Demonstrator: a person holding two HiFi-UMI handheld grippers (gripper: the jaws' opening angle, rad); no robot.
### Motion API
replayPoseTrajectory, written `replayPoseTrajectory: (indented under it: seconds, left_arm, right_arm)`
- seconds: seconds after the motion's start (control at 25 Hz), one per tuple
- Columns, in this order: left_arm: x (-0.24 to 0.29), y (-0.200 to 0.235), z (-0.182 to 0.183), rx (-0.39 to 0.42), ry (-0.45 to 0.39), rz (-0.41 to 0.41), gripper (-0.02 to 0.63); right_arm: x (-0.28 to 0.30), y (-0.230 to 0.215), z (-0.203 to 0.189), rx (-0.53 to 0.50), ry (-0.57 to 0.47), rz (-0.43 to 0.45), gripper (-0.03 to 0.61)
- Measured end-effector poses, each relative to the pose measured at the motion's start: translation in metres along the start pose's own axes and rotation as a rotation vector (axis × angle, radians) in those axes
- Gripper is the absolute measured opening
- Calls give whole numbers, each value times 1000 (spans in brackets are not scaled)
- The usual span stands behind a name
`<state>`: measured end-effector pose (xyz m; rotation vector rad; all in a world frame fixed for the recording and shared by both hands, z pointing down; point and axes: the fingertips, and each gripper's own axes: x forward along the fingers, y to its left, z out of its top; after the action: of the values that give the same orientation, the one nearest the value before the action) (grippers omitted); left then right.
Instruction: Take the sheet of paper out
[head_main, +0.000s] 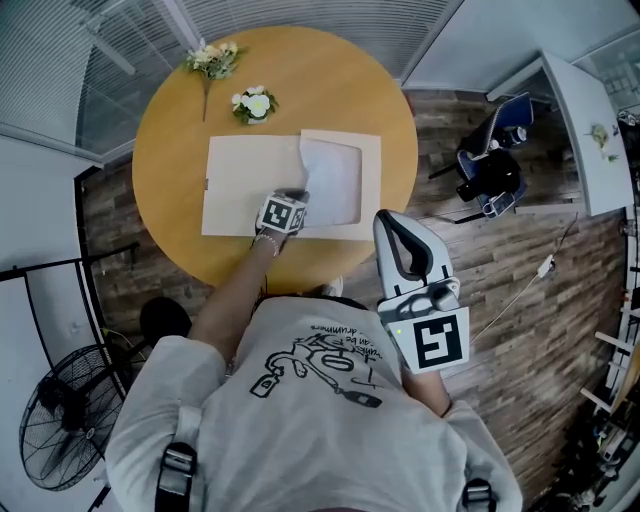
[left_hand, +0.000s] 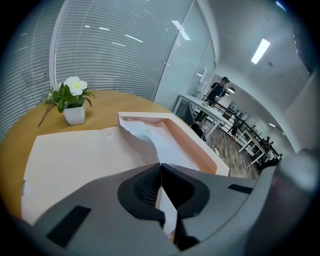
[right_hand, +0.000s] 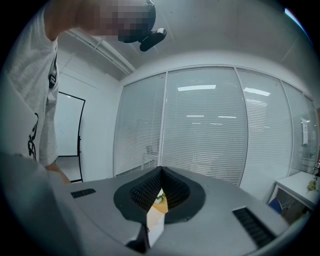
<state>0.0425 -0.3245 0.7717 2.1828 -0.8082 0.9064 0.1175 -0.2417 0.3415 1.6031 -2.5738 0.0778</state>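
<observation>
- The sheet of paper (head_main: 335, 180) lies in the right-hand half of an open beige folder (head_main: 240, 190) and is not yet clear of it. Most of it sits inside the raised border of that half.
- The sheet's near-left corner is lifted off the folder. From that corner the paper rises in a crumpled ridge, as the left gripper view shows (left_hand: 150, 132).
- The left gripper (head_main: 293, 193) is clenched on this lifted corner. In its own view (left_hand: 160, 165) the jaws meet with the white paper pinched between the pads.
- Key relation: the sheet runs away from the left gripper, beyond it and to its right. Its long axis runs from the person's side of the table toward the far side. The grip is therefore at one end of the sheet.
- Judgement: the sheet should come out by drawing it up and back toward the person. A sideways pull risks snagging it on the border or tearing it at the pinch.
- The right gripper (head_main: 393, 222) is held level beside the person's body, off the table and well apart from the folder. Its jaws are closed together on nothing (right_hand: 161, 170).
- The left hand is plainly the nearer one and the only one engaged.
- The folder rests on a round wooden table (head_main: 170, 110). A small potted flower (head_main: 255, 104) stands just beyond it.
</observation>
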Motion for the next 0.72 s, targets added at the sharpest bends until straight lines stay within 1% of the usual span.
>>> replayPoseTrajectory:
  seconds: [0.16,0.52,0.72]
  left_arm:
    - [-10,-3,4,-4,-25,1,20]
    - [-42,-14,15,27,-78,24,20]
    - [-60,-21,23,12,-120,30,20]
  right_arm:
    - [-2,5,0,-8,0,8,8]
    - [-6,14,6,-22,-8,19,8]
    - [-8,17,8,-30,-15,27,8]
